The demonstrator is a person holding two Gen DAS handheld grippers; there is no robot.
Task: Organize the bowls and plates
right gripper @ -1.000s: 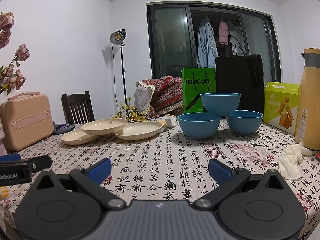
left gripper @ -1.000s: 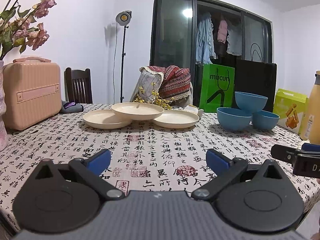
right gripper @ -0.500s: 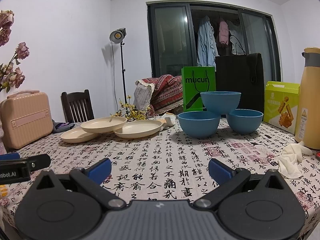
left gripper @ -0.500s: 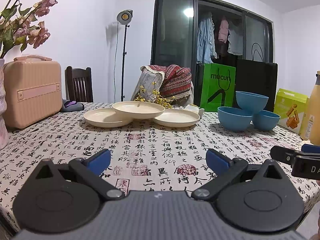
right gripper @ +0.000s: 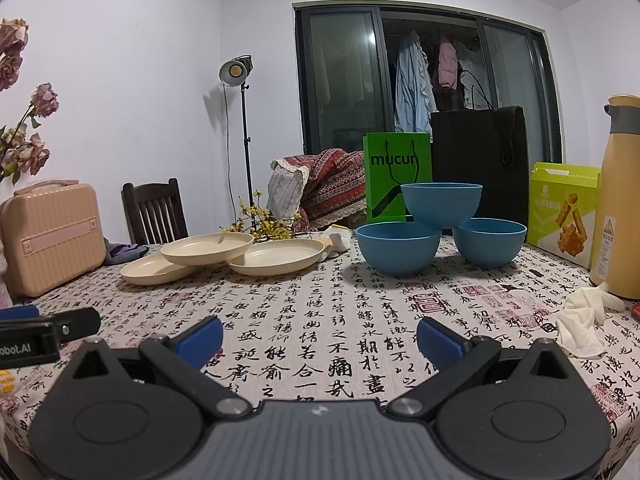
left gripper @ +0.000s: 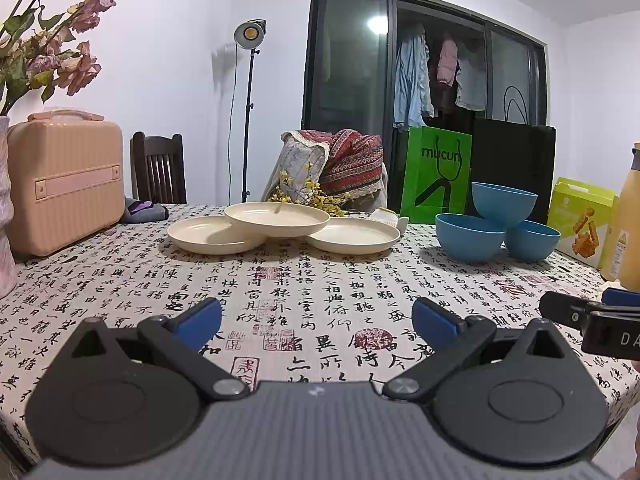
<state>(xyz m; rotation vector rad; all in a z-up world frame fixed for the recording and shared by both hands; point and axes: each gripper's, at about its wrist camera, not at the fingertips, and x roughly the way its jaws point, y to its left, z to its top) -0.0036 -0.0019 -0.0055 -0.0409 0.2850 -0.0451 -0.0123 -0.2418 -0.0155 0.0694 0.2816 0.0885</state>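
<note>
Three cream plates lie at the far middle of the table: a left plate (left gripper: 212,236), a right plate (left gripper: 354,235), and a top plate (left gripper: 277,219) resting across both. Three blue bowls stand to their right: a front bowl (left gripper: 469,237), a right bowl (left gripper: 531,240), and a top bowl (left gripper: 503,200) perched on the two. The same top plate (right gripper: 207,248) and front bowl (right gripper: 397,246) show in the right wrist view. My left gripper (left gripper: 317,320) hovers open over the near tablecloth, nothing between its fingers. My right gripper (right gripper: 319,334) is open likewise, well short of the bowls.
A pink case (left gripper: 66,184) and a vase of dried flowers (left gripper: 6,208) stand at the left. A green bag (left gripper: 436,176), a snack box (left gripper: 580,216) and a yellow flask (right gripper: 620,200) line the back right. A white cloth (right gripper: 584,316) lies near the flask. A dark chair (left gripper: 158,172) stands behind.
Both grippers have drifted slightly over the near table, staying open. Plates and bowls have not moved.
</note>
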